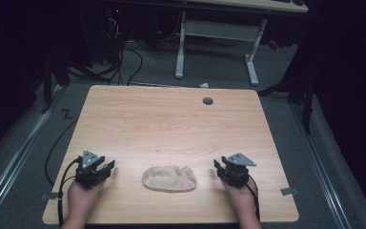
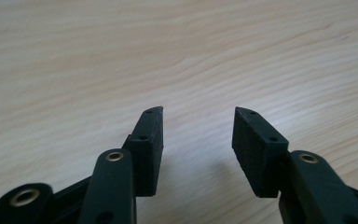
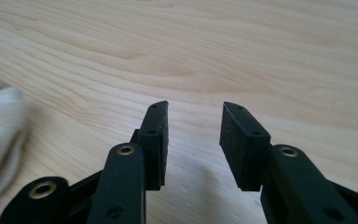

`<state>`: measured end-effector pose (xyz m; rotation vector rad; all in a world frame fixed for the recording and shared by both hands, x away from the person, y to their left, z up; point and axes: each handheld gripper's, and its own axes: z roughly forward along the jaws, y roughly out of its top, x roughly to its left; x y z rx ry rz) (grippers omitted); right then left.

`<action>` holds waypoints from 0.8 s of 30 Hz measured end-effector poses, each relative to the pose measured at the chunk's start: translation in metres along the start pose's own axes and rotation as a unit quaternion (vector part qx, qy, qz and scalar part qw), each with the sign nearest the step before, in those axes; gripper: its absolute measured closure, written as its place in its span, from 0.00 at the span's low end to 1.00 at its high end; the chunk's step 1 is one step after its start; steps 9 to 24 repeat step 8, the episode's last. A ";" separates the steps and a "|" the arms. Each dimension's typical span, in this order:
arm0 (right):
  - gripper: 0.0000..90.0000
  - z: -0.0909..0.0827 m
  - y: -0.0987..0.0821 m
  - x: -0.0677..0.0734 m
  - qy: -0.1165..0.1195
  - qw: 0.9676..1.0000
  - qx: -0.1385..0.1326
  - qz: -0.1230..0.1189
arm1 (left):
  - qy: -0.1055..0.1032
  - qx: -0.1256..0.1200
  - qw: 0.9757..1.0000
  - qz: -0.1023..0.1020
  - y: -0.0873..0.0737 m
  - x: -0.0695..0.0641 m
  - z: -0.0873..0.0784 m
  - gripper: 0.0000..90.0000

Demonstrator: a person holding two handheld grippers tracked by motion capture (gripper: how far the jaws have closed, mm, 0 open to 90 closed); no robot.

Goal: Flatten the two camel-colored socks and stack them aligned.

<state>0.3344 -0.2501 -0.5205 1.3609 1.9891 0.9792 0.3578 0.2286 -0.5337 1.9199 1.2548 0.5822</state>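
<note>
- High view: a beige folded cloth point(image 1: 169, 179) lies flat near the front edge of the counter point(image 1: 171, 124), midway between both tongs and touching neither.
- High view: the left tongs point(image 1: 106, 168) rest well to the left of the cloth; the right tongs point(image 1: 218, 168) sit near its right end. Both tips point inward toward it.
- High view: the counter behind the cloth is bare up to a small grey cap point(image 1: 208, 100) near the far edge; the front edge runs close below the cloth.
- Left gripper view: the left tongs point(image 2: 198, 128) stand wide apart, with bare wood between the pads point(image 2: 256, 149). Nothing is held.
- Right gripper view: the right tongs point(image 3: 195, 125) stand wide apart and empty; the cloth point(image 3: 0, 135) shows at the left margin, apart from the pads.
- Judgement: the step in hand appears to be release or approach. The next grasp calls for lowering the pads onto a cloth edge, working away from the front edge.
</note>
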 end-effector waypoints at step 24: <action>0.68 -0.005 -0.006 -0.004 -0.003 1.000 -0.009 0.014 | -0.005 0.000 1.000 0.015 0.000 -0.004 -0.008 0.60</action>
